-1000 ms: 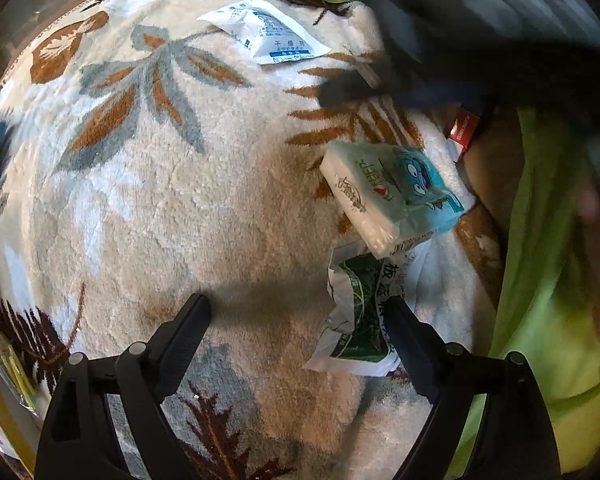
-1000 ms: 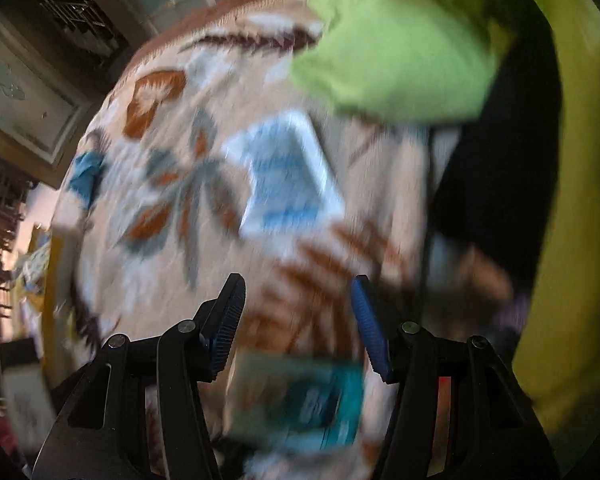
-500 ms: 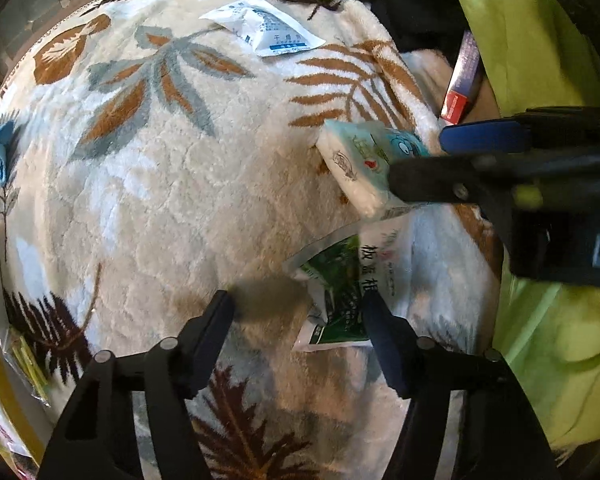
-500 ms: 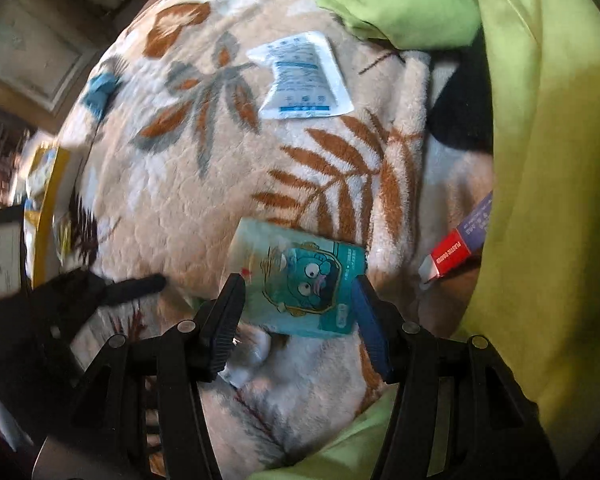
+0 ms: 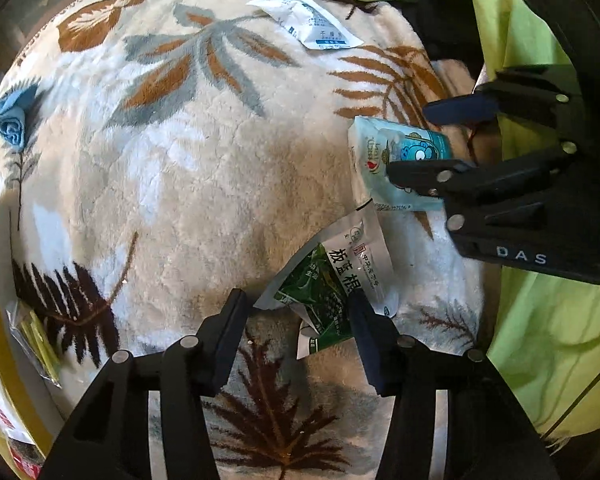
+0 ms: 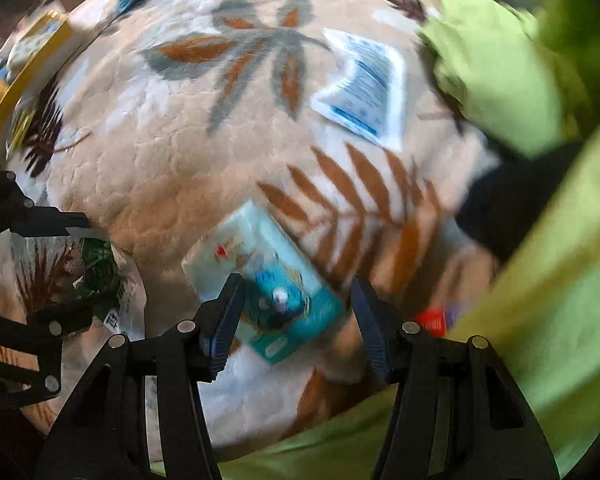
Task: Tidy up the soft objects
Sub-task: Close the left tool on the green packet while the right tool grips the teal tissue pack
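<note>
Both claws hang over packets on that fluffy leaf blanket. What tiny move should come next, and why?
Probably lower the right gripper and close it: the pale blue cartoon tissue pack lies between its open fingers, untouched. The left gripper, just closing, straddles the green-and-white sachet.

Both fisheye views look steeply down from close above a leaf-patterned blanket, each framed at the bottom by its own tool's two fingers. They share the teal tissue pack, the green sachet and the white packet, and each sees the other tool from the side.
</note>
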`<state>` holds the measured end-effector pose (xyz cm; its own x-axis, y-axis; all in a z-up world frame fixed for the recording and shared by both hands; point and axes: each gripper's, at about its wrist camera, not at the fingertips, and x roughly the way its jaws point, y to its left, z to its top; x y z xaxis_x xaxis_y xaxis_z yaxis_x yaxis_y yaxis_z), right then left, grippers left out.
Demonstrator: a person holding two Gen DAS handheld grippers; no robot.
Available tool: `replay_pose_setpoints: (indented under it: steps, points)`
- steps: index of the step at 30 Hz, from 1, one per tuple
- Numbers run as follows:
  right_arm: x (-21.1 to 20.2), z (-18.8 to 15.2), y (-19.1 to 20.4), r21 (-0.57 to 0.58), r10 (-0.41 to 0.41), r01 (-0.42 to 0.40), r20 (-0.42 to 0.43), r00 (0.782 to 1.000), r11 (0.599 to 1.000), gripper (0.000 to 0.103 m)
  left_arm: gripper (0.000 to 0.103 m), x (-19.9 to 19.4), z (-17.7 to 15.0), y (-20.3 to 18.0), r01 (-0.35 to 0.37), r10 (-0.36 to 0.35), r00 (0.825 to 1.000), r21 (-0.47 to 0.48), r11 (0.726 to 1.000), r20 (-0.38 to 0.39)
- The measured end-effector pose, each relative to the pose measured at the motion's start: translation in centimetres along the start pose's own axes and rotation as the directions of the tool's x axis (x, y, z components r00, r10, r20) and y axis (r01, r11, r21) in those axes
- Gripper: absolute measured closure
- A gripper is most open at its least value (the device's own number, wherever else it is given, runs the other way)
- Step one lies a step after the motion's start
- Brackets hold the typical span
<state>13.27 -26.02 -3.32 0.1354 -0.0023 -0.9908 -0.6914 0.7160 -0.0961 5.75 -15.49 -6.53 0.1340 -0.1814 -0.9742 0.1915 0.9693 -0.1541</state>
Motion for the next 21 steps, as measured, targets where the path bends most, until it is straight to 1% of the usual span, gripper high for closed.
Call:
replay_pose_setpoints:
  steps: [2, 3, 4, 5, 6, 7, 8, 9, 10, 12, 13, 14, 15, 16, 17, 18, 19, 20, 21]
  points:
    - [0.3, 0.6, 0.1, -0.019, 0.038, -0.038, -0.009, 0.999, 0.999, 0.045, 0.045, 0.0, -0.1, 0.4, 0.026, -0.026, 1.000, -0.028, 0.999, -0.009]
    - [0.2, 0.8, 0.2, -0.023, 0.072, -0.072, -0.019, 0.997, 0.997, 0.045, 0.037, 0.6, 0.5, 0.5, 0.041, -0.041, 0.999, -0.033, 0.999, -0.018]
    - [0.1, 1.2, 0.5, -0.028, 0.096, -0.096, -0.029, 0.995, 0.995, 0.045, 0.028, 0.7, 0.3, 0.6, 0.065, -0.066, 0.997, -0.043, 0.997, -0.028]
    - [-0.2, 1.0, 0.8, -0.046, 0.119, -0.120, -0.036, 0.992, 0.992, 0.045, 0.025, 0.9, 0.2, 0.6, 0.083, -0.085, 0.996, -0.056, 0.995, -0.034]
    - [-0.3, 0.8, 1.4, -0.079, 0.136, -0.139, -0.043, 0.990, 0.987, 0.042, 0.022, 1.2, 0.1, 0.5, 0.084, -0.086, 0.996, -0.061, 0.995, -0.032]
    - [-0.2, 0.5, 1.8, -0.100, 0.124, -0.129, -0.052, 0.991, 0.987, 0.039, 0.021, 1.4, 0.1, 0.3, 0.076, -0.078, 0.996, -0.067, 0.995, -0.030]
    - [0.5, 0.5, 2.2, -0.119, 0.092, -0.100, -0.074, 0.993, 0.988, 0.038, 0.021, 1.5, 0.2, 0.3, 0.066, -0.068, 0.997, -0.082, 0.994, -0.025]
    - [0.9, 0.6, 2.2, -0.119, 0.077, -0.087, -0.087, 0.993, 0.989, 0.031, 0.020, 1.5, 0.2, 0.2, 0.065, -0.068, 0.997, -0.093, 0.994, -0.021]
    - [1.3, 0.8, 2.1, -0.106, 0.073, -0.082, -0.090, 0.993, 0.991, 0.027, 0.019, 1.6, 0.3, 0.3, 0.065, -0.067, 0.998, -0.111, 0.992, -0.018]
    - [1.5, 1.1, 1.7, -0.080, 0.071, -0.077, -0.075, 0.995, 0.994, 0.027, 0.019, 1.8, 0.6, 0.4, 0.067, -0.071, 0.997, -0.155, 0.986, -0.016]
    - [1.6, 1.2, 1.1, -0.048, 0.079, -0.082, -0.066, 0.995, 0.995, 0.032, 0.018, 1.9, 0.7, 0.5, 0.069, -0.073, 0.997, -0.169, 0.983, -0.016]
    - [1.6, 1.0, 0.4, -0.001, 0.108, -0.109, -0.060, 0.992, 0.994, 0.037, 0.018, 2.1, 0.9, 0.5, 0.063, -0.067, 0.998, -0.171, 0.983, -0.018]
    - [1.6, 1.1, 0.0, 0.024, 0.141, -0.139, -0.058, 0.988, 0.990, 0.045, 0.018, 2.3, 1.3, 0.4, 0.049, -0.054, 0.998, -0.161, 0.986, -0.023]
    - [1.5, 0.9, -0.3, 0.051, 0.160, -0.157, -0.052, 0.986, 0.986, 0.047, 0.018, 2.5, 1.5, 0.2, 0.031, -0.035, 0.999, -0.142, 0.989, -0.027]
    - [1.5, 0.6, -0.4, 0.069, 0.146, -0.142, -0.048, 0.988, 0.987, 0.048, 0.018, 2.7, 1.6, -0.4, 0.008, -0.012, 0.999, -0.121, 0.993, -0.030]
    - [1.5, 0.2, -0.5, 0.083, 0.147, -0.142, -0.050, 0.988, 0.986, 0.052, 0.019, 2.8, 1.7, -0.9, -0.005, 0.002, 1.000, -0.111, 0.994, -0.025]
    - [1.5, -0.2, -0.6, 0.105, 0.152, -0.146, -0.051, 0.987, 0.984, 0.057, 0.021, 2.8, 1.7, -1.4, -0.018, 0.016, 1.000, -0.100, 0.995, -0.019]
    - [1.4, -0.5, -0.6, 0.132, 0.156, -0.150, -0.041, 0.987, 0.980, 0.059, 0.023, 2.9, 1.6, -1.6, -0.033, 0.032, 0.999, -0.084, 0.996, -0.014]
    - [1.3, -0.8, -0.5, 0.144, 0.153, -0.147, -0.030, 0.988, 0.979, 0.064, 0.028, 2.6, 1.4, -2.0, -0.041, 0.040, 0.999, -0.073, 0.996, -0.009]
